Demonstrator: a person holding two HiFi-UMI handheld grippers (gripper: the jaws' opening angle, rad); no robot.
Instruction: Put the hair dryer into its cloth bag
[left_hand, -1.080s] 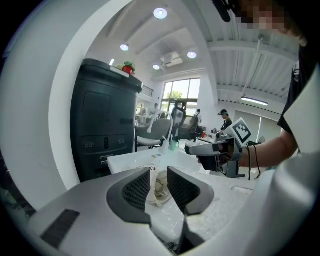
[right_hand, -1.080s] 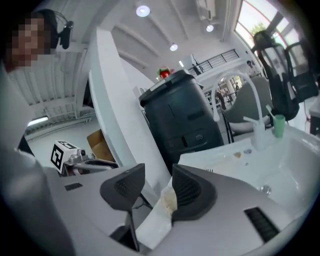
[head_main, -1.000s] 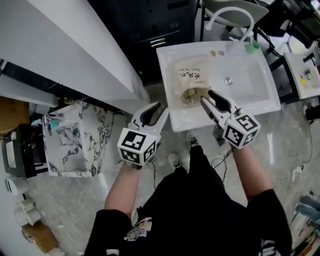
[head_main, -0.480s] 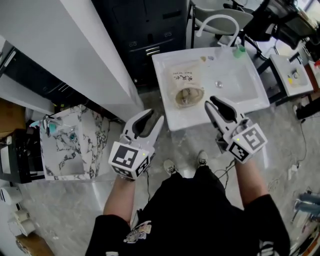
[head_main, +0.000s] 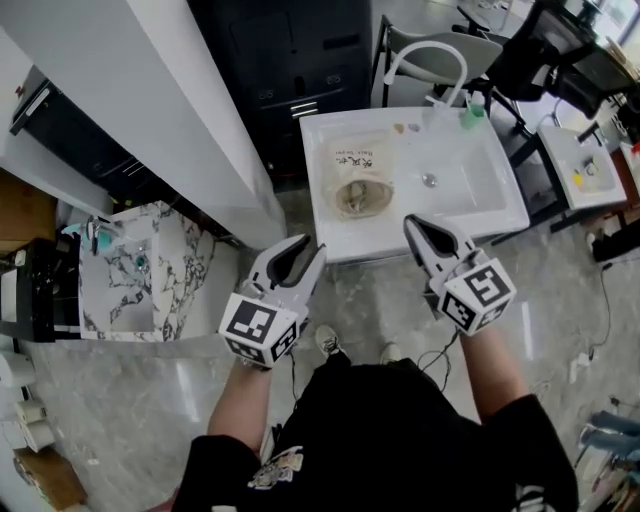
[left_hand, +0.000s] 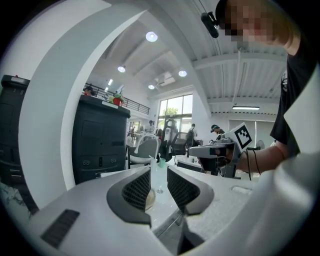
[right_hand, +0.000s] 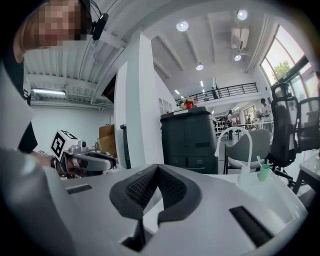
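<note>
Seemingly the task is nearing its end: the beige cloth bag with dark print (head_main: 353, 165) is lying in the white rectangular basin (head_main: 480, 190), with what looks like the hair dryer (head_main: 357, 196) showing roundly at its mouth. Both tools are hovering well apart from it, the left gripper (head_main: 303, 252) gaping empty, the right gripper (head_main: 414, 226) pinched together on nothing. Perhaps only closing the mouth is remaining.

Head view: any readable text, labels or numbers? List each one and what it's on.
Dark print on the cloth bag lying in the sink: too small to read.
Cubes on the left gripper and right gripper: square marker patterns only, no words or numbers.
Nothing else carries legible text.
</note>
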